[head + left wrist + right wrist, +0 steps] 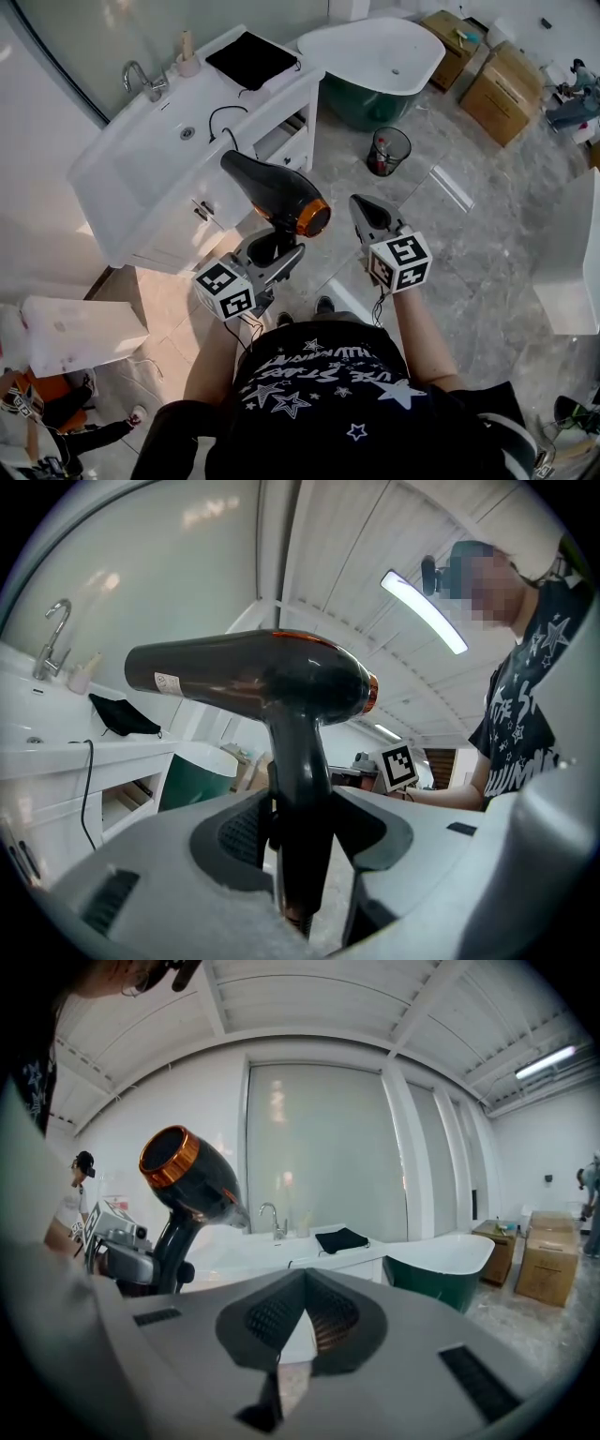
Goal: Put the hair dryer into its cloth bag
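Hair dryer [277,192], handle pinched upright in the left gripper [270,248], was held short of the vanity counter [155,173] where the black cloth bag [251,58] lay flat, well apart; right gripper [364,206] pressed together, empty; top-heavy body judged liable to swivel in transit.

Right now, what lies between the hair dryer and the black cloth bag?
Head view: white countertop with a loop of black cord lies between the hair dryer and the cloth bag.
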The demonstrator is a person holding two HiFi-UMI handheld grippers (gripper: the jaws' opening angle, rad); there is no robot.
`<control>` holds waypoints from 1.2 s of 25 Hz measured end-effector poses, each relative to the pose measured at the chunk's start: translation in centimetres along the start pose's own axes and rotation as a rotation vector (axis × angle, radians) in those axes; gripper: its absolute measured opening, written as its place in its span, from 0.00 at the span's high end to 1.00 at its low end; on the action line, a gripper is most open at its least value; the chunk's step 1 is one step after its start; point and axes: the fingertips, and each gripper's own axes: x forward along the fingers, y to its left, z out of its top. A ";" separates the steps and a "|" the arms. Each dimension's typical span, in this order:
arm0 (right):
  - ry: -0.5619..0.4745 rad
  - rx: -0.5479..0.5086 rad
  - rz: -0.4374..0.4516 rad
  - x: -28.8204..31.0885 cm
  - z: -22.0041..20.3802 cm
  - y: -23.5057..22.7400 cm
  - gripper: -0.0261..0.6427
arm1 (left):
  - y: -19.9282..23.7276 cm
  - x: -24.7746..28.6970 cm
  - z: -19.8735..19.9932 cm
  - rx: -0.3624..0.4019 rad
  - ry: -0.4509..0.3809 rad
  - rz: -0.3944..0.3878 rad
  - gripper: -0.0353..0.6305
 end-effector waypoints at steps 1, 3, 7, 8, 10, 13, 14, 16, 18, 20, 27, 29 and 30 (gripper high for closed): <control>-0.007 0.006 0.010 0.1 0.1 -0.4 0.95 | 0.1 0.3 0.1 0.002 -0.002 0.008 0.65; -0.015 0.021 0.035 0.3 0.3 -1.2 0.95 | 0.5 1.0 0.5 0.006 -0.005 0.027 0.65; -0.019 0.035 0.062 0.7 0.1 -3.5 0.95 | 0.9 2.4 0.8 0.023 -0.011 0.056 0.65; -0.019 0.040 0.069 0.7 0.0 -4.0 0.95 | 0.9 2.8 0.8 0.036 -0.012 0.060 0.65; -0.019 0.047 0.088 0.9 -0.1 -4.9 0.95 | 0.7 3.4 1.1 0.057 -0.019 0.074 0.65; -0.025 0.053 0.107 1.6 -0.1 -5.8 0.95 | 0.4 4.7 1.4 0.060 -0.031 0.076 0.65; -0.029 0.066 0.113 1.9 -0.1 -5.9 0.95 | 0.1 5.1 1.3 0.049 -0.036 0.063 0.65; -0.044 0.139 0.126 2.6 0.1 -6.1 0.95 | -0.4 6.1 1.4 0.010 -0.064 0.031 0.65; -0.073 0.240 0.131 3.5 0.7 -6.5 0.95 | -0.4 7.0 1.7 -0.028 -0.102 0.016 0.65; -0.082 0.280 0.121 4.1 0.8 -7.3 0.95 | 0.1 7.6 2.1 -0.053 -0.127 0.015 0.65; -0.037 0.237 0.096 6.3 -0.4 -9.5 0.95 | 4.3 9.0 3.2 -0.054 -0.133 0.009 0.65; -0.024 0.226 0.089 7.3 -0.3 -10.2 0.95 | 5.9 9.5 3.7 -0.060 -0.130 0.005 0.65; -0.019 0.219 0.087 8.0 -0.2 -10.6 0.95 | 6.8 9.8 3.9 -0.062 -0.128 0.002 0.65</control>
